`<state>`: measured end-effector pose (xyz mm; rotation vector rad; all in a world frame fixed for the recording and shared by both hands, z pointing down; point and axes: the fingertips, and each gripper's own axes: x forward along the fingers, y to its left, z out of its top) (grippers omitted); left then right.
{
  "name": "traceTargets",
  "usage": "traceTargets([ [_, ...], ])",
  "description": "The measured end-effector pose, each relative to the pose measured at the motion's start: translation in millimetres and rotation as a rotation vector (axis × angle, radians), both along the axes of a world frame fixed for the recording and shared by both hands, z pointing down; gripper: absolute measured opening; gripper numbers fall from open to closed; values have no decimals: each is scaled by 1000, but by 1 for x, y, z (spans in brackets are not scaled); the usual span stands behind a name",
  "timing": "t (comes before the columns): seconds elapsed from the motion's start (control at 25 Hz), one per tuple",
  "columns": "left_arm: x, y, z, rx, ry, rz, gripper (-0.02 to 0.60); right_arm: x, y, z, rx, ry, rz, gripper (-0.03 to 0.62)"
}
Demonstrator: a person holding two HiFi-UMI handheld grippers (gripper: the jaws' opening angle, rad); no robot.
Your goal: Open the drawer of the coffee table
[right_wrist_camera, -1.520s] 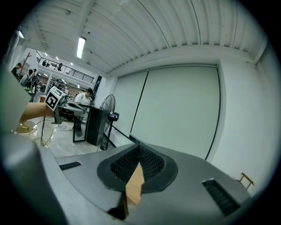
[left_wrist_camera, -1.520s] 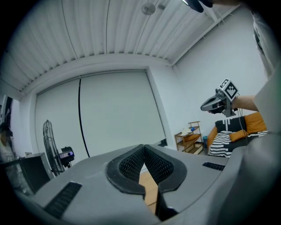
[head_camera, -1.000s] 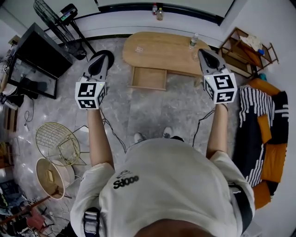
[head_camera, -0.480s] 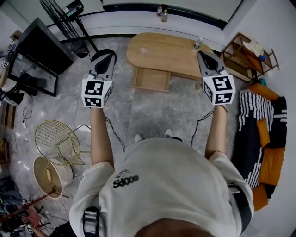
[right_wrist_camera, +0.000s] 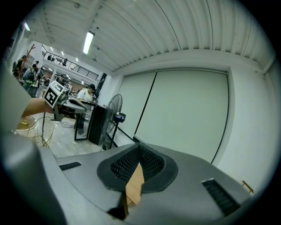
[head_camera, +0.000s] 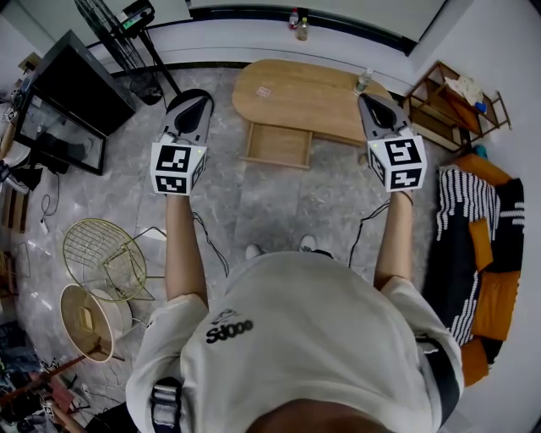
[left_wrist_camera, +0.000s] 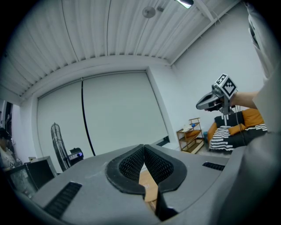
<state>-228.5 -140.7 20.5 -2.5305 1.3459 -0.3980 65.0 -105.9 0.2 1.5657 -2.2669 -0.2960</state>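
Observation:
An oval wooden coffee table (head_camera: 304, 89) stands on the grey floor ahead of the person. Its drawer (head_camera: 277, 145) is pulled out towards the person and looks empty. My left gripper (head_camera: 191, 103) is held in the air to the left of the table, shut and holding nothing. To the right, over the table's right end, my right gripper (head_camera: 368, 100) is also shut and empty. In the left gripper view the pads (left_wrist_camera: 131, 165) meet, with tan wood (left_wrist_camera: 147, 186) showing below them. In the right gripper view the shut jaws (right_wrist_camera: 139, 147) show the same wood (right_wrist_camera: 134, 184).
A clear bottle (head_camera: 363, 80) stands on the table's right end, two more bottles (head_camera: 297, 24) by the far wall. A black TV (head_camera: 72, 93) and fan (head_camera: 118, 25) are at left, a wire chair (head_camera: 106, 258) nearer. A shelf (head_camera: 448, 93) and sofa (head_camera: 482, 254) line the right.
My right gripper has drifted a little to the left against the table. Both grippers stay shut and empty, and the drawer stays pulled out.

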Motion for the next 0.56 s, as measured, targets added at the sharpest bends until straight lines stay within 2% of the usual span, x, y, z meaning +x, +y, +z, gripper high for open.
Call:
traceTargets([
  [0.56, 15, 5, 4, -1, -16, 10, 18, 0, 2, 4, -2, 2, -13, 6],
])
